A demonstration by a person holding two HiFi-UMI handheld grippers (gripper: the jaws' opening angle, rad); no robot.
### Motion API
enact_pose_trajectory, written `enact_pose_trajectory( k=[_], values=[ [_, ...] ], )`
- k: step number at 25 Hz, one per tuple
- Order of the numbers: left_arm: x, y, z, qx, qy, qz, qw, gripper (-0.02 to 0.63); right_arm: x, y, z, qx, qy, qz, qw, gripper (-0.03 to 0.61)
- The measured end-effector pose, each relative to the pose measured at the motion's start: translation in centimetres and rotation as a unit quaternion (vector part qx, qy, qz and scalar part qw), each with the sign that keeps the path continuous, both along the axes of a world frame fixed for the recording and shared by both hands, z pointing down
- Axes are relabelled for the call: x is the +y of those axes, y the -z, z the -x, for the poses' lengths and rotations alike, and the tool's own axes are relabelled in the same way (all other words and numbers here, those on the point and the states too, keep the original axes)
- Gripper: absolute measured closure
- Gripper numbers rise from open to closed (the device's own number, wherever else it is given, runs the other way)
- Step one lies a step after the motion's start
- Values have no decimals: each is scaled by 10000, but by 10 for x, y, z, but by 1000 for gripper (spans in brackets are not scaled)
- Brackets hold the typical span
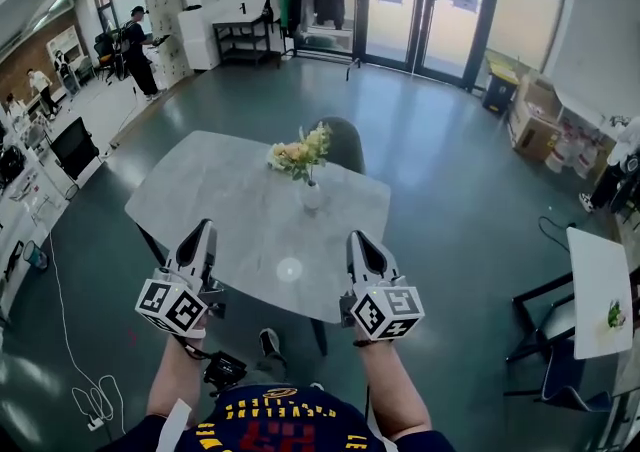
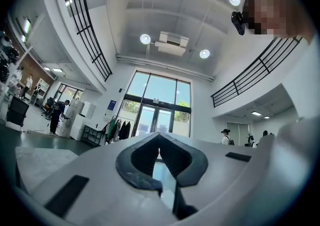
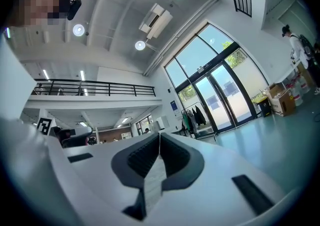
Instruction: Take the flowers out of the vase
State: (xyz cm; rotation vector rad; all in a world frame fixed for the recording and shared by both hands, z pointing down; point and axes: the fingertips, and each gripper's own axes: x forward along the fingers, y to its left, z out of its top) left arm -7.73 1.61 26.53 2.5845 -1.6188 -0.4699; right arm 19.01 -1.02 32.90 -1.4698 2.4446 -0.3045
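Observation:
A bunch of pale yellow flowers (image 1: 300, 152) stands upright in a small white vase (image 1: 311, 196) near the far side of a grey marble table (image 1: 220, 195). My left gripper (image 1: 205, 230) hovers over the table's near left edge, shut and empty. Level with it, my right gripper (image 1: 355, 238) is over the near right edge, also shut with nothing in it. Both are well short of the vase. In the left gripper view the shut jaw tips (image 2: 159, 137) point slightly upward at the glass doors; the right gripper view shows the same for its tips (image 3: 159, 136). Neither gripper view shows the flowers.
A dark chair (image 1: 345, 143) stands behind the table by the vase. A white side table (image 1: 598, 285) with a small plant is at the right. Cardboard boxes (image 1: 538, 105) sit by the glass doors. People stand at the far left. A cable (image 1: 80, 380) lies on the floor.

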Motion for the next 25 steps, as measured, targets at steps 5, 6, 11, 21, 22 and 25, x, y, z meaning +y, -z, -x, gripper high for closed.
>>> enact_pose_trajectory(
  k=[5,6,11,21,22,25],
  values=[
    [-30,-8,-8,26,-318,-16,9995,611,-11,-4,-4,109,-231,-15,9997,569],
    [-38,-9,-11,92,-390,1,9992,611,-15,-3,-6,145,-290,-13,9995,569],
    [-89,-16,-17,254,-776,22,9967,611,-49,-10,-12,278,-629,98,9976,569],
    [-209,-36,8,281,-1182,101,9925,611,-151,-23,26,607,-797,317,9945,569],
    [-220,-40,10,315,-1212,137,9920,611,-160,-25,28,620,-834,346,9940,569],
    [-243,-61,16,354,-1274,238,9909,611,-178,-38,31,650,-946,419,9925,569]
  ],
)
